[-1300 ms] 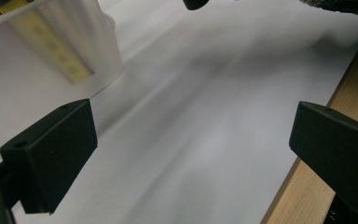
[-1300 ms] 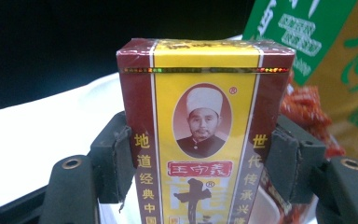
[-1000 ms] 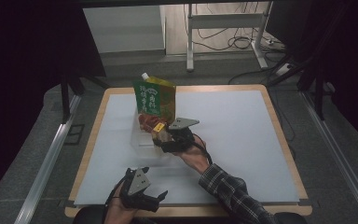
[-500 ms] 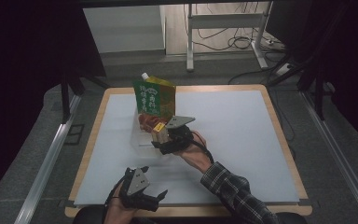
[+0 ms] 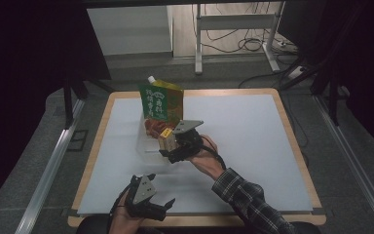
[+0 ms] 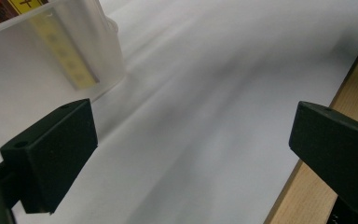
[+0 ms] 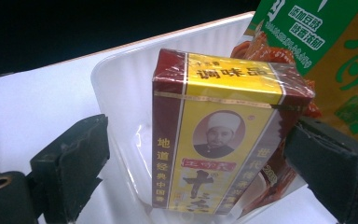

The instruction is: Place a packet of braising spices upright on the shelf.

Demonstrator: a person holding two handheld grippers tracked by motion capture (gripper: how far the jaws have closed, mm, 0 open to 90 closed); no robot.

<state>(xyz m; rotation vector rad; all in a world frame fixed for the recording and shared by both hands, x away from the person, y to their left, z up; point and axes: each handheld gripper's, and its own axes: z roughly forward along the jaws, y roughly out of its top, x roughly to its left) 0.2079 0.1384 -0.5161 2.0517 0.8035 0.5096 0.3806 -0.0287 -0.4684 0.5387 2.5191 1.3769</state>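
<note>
At the near left of the desk [image 5: 253, 146], the left hand-held gripper [image 5: 164, 205] is held low over the white surface close to the wooden front edge, its jaws spread wide apart with nothing between them. In the left gripper view the two black jaws frame bare white desk, with the wooden rim at the right and a corner of the clear plastic tub [image 6: 51, 60] at the upper left.

Farther in, near the middle of the desk, stands that clear plastic tub [image 5: 148, 139]. A green and gold spouted pouch [image 5: 161, 102] stands upright in its far end, white cap at the top, and a reddish-orange packet [image 5: 153, 127] sits low in front of the pouch inside the tub. At the tub's near right end a dark red and yellow seasoning box [image 5: 166, 139] stands upright.

The right hand-held gripper [image 5: 173, 146] reaches in from the right, a plaid sleeve [image 5: 246, 197] behind it. In the right gripper view its jaws stand apart on either side of the seasoning box [image 7: 219, 135]; the right jaw is at or just beside the box's side, the left jaw is clear of it. The box sits inside the tub [image 7: 121, 88], with the orange packet [image 7: 256, 49] and green pouch [image 7: 326, 42] behind it.
</note>
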